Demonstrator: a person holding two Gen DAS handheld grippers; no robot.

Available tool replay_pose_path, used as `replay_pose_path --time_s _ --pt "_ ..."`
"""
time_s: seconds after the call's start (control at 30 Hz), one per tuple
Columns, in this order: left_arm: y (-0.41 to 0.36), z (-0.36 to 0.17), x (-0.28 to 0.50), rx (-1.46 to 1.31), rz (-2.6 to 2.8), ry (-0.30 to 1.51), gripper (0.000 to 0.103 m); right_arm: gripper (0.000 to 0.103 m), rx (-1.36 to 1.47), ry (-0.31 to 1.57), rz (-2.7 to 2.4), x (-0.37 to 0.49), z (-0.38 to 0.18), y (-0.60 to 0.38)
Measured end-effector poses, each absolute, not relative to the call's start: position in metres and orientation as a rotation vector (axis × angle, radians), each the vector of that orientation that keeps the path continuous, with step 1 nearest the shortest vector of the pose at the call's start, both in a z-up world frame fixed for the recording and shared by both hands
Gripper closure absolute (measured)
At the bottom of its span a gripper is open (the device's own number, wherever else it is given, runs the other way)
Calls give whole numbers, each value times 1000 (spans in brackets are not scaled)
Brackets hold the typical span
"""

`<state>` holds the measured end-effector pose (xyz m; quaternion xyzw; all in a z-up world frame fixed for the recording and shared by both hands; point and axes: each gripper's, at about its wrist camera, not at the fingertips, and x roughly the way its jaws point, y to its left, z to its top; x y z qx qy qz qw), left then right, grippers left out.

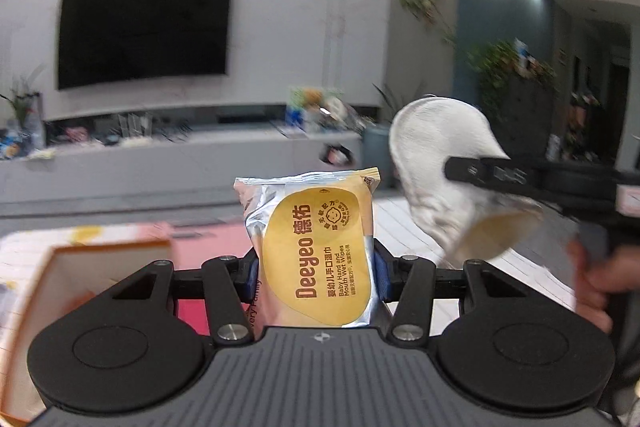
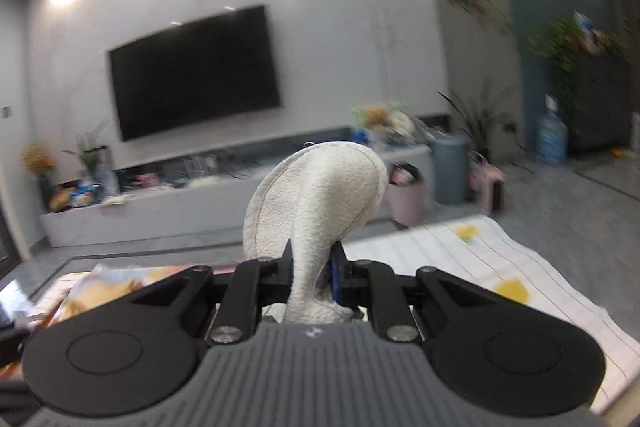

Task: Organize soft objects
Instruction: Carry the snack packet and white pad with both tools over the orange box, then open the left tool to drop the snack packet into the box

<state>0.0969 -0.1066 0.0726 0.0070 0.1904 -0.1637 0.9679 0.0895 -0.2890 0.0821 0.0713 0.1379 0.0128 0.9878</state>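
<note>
Two grippers, both loaded. Left gripper (image 1: 316, 273) is clamped on a wet-wipes pack (image 1: 316, 247), silver w/ yellow label, held upright above the table (image 2: 520, 267). Right gripper (image 2: 312, 267) is pinched narrow on a white cloth pad (image 2: 316, 203); the pad flops up & over the jaws, also above the table. An open orange box (image 1: 80, 267) sits on the table, left of the wipes pack. Progress: both soft items are picked up, neither is placed yet. Left to do, probably: carry & drop them into the box, though the destination isn't certain.

Wet-wipes pack (image 1: 316, 247) upright, clamped; white cloth pad (image 2: 316, 199) pinched.
</note>
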Motion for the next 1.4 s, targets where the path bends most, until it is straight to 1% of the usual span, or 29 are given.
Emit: replay_pose_path --time_s 0.13,0.27,0.37,0.5,0.63,0.77,0.87,1.03,1.17,1.23,1.27,1.33,1.4 --pt "-51 81 103 -15 -232 352 45 89 101 254 148 89 99 -232" --pt "6 69 113 -76 -163 370 45 88 60 259 221 100 104 -178" --pt "39 51 123 -121 -118 416 45 88 41 303 268 118 96 -140" --pt "70 23 144 -228 -132 554 45 88 11 381 321 144 78 -102" --pt "75 -3 175 -285 -132 661 45 88 -8 463 355 167 58 -72" --pt "67 -13 197 -203 -79 697 45 88 -55 540 359 188 37 -48" --pt "69 -23 206 -203 -49 744 45 88 -20 615 366 198 19 -40" --pt "83 -43 213 -180 13 826 46 88 -30 648 373 204 -3 -32" --pt "81 -45 213 -163 10 908 45 88 -44 662 365 205 -12 -31" --pt "75 -49 215 -103 20 938 39 88 -57 665 361 201 -14 -31" --pt "74 -53 215 -81 23 936 38 88 -62 669 361 202 -13 -32" --pt "74 -52 211 -74 14 915 36 88 -66 674 357 202 -13 -34" --pt "78 -44 204 -96 -18 889 31 88 -69 681 360 204 -12 -35"
